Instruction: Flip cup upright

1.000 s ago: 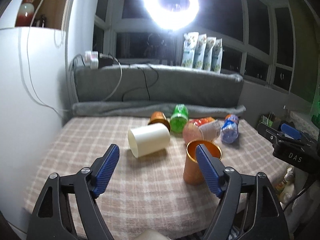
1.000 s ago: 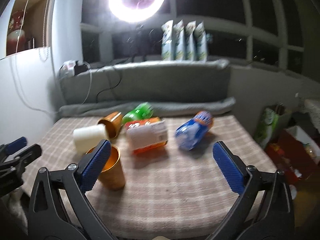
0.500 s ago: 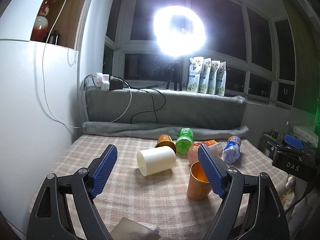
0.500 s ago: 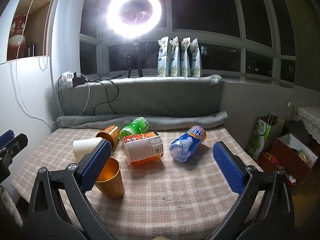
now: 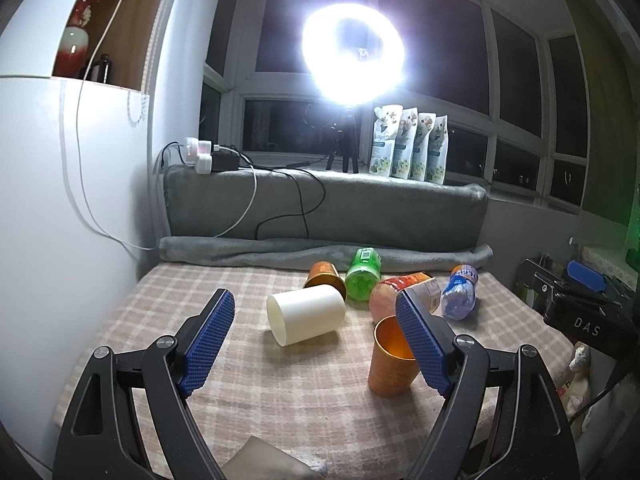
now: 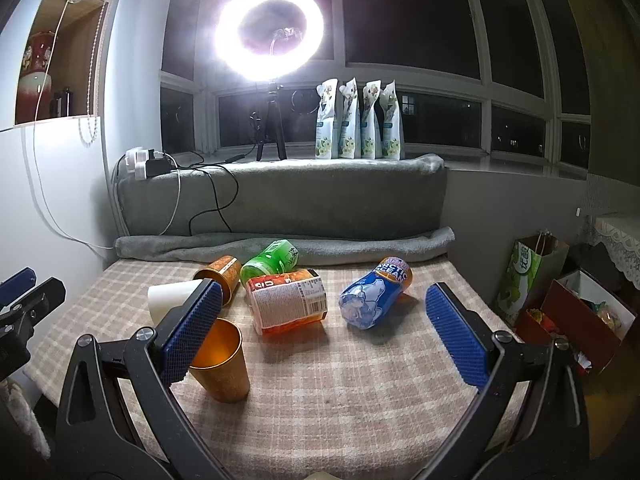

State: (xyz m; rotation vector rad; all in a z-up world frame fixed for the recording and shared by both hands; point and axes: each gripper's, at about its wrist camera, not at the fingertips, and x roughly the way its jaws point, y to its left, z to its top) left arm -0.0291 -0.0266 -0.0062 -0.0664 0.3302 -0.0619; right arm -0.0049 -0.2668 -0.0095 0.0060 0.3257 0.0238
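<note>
**Orange cup stands mouth-up among toppled containers**

An orange metal cup [image 5: 390,364] stands upright, mouth open to the ceiling, near the front of a bench [image 5: 280,408] covered in a beige checked cloth. The left gripper [image 5: 320,340] hovers above the front edge, its blue-padded jaws spread wide and holding nothing; the right-hand pad overlaps the cup's rim in the left wrist view, though whether it touches cannot be told. The right gripper [image 6: 328,336] hangs alongside, its jaws also wide apart and empty, with the same cup [image 6: 220,364] showing just behind its left-hand pad.

Behind the upright cup, a cream cup [image 5: 306,314] lies on its side, mouth toward the camera. Farther back a second orange cup [image 5: 324,278] is also tipped over, touching or nearly touching a green bottle [image 5: 363,280] lying beside it. A red-labelled bottle [image 6: 290,306] rests on its side in the middle of the cloth, and a blue bottle [image 6: 374,296] marked "Arctic Ocean" lies just to its right, apart from it.

A rolled grey blanket [image 6: 360,244] lines the bench's far edge. On the sill above, a ring light [image 6: 270,32] glares beside four white pouches [image 6: 358,124] standing in a row.
</note>
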